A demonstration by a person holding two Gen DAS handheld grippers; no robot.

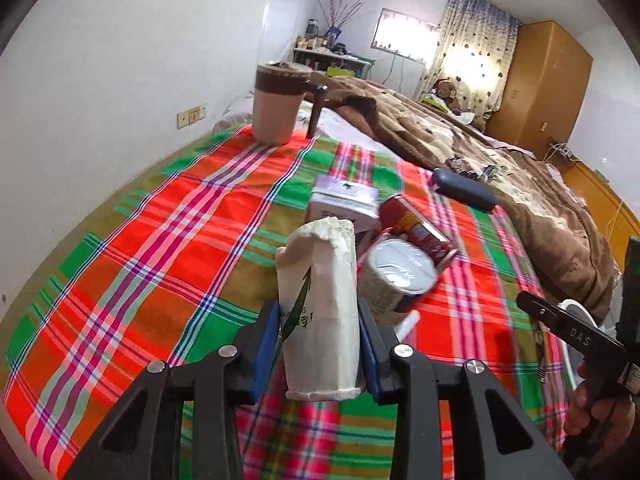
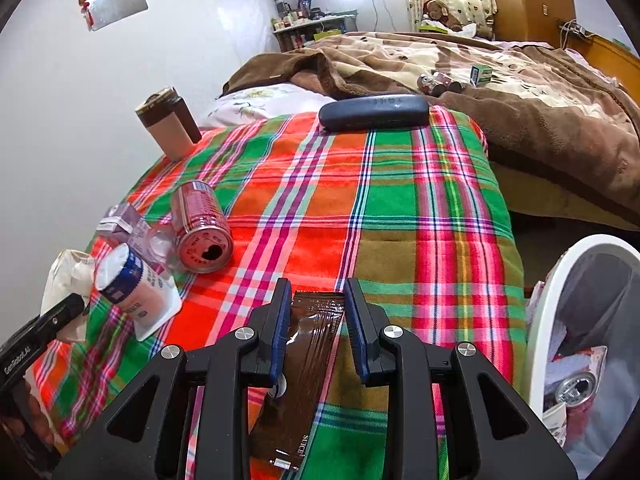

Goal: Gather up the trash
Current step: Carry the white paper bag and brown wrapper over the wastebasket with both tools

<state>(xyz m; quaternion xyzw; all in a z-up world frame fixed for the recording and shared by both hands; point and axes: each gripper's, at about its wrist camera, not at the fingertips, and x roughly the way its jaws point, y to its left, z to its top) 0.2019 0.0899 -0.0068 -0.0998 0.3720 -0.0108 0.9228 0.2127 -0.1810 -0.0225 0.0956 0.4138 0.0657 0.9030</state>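
Note:
My left gripper (image 1: 318, 320) is shut on a crushed white paper cup (image 1: 320, 300) with green print, held just above the plaid cloth (image 1: 160, 240). Just past it lie a yogurt cup (image 1: 396, 276), a red can (image 1: 416, 228) and a purple-white carton (image 1: 344, 200). My right gripper (image 2: 316, 312) is open with its fingers either side of a brown wrapper (image 2: 304, 364) lying flat on the cloth. In the right wrist view the red can (image 2: 202, 228), yogurt cup (image 2: 132, 284), carton (image 2: 128, 224) and held paper cup (image 2: 72, 280) lie at the left.
A white trash bin (image 2: 560, 320) holding a can and wrappers stands at the right, below the table edge. A brown mug (image 1: 280, 104) and a dark glasses case (image 2: 374, 114) sit at the far edge. A bed with a brown blanket (image 2: 520, 100) lies beyond.

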